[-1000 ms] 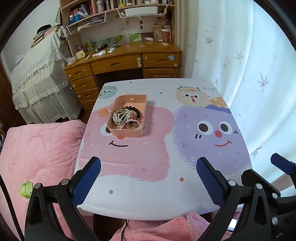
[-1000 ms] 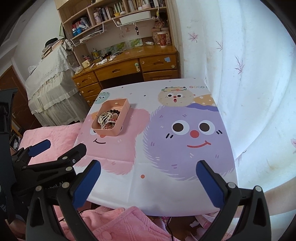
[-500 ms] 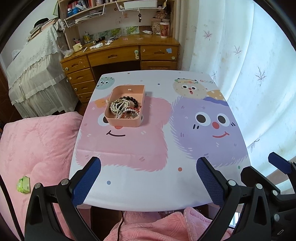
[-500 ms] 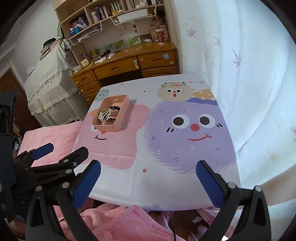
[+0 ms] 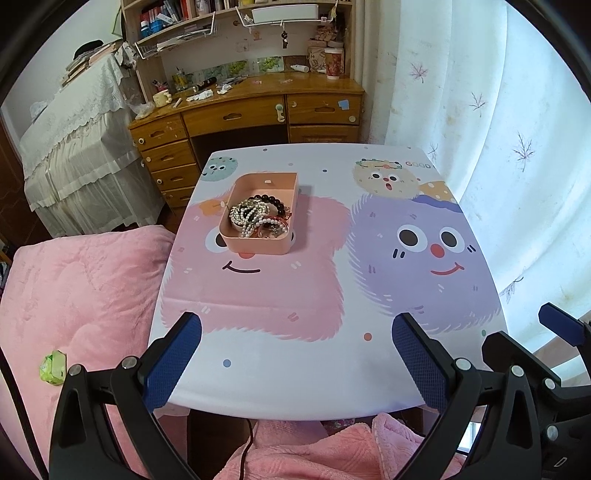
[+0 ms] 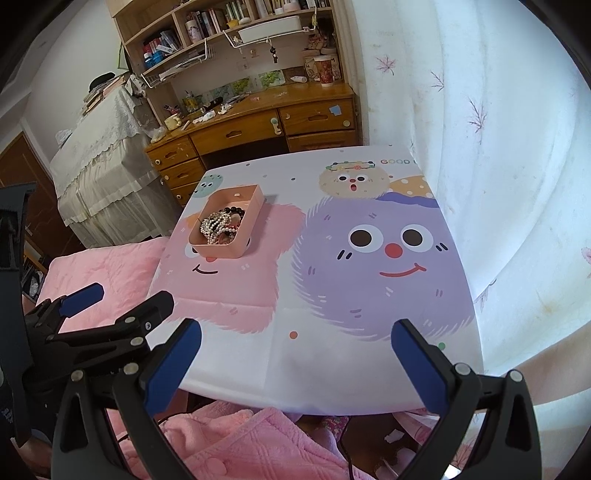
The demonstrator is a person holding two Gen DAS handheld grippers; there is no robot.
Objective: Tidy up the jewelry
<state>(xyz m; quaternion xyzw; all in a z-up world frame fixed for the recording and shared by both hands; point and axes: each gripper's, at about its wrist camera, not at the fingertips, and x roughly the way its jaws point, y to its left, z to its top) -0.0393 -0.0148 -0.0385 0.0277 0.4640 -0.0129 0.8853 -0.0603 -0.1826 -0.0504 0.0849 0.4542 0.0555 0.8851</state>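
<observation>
Bright daylight through white curtain (image 5: 517,129) on right, fabric near blown out. Soft shadow beside pink box (image 5: 260,214) on desk (image 5: 295,354). Strong fisheye bending, black vignette at corners. Focus sharp in centre; far shelves (image 6: 221,22) slightly soft.

place: home bedroom; evidence: pink bedding (image 5: 81,280); wooden desk (image 5: 258,107); bookshelves (image 6: 221,22); curtain (image 5: 498,147)

The table (image 5: 258,373) has a white cover with pink and purple furry cartoon faces; the box (image 5: 258,245) is pink, each claw has blue pads (image 5: 173,363), the curtain (image 5: 517,110) is white with leaf prints
</observation>
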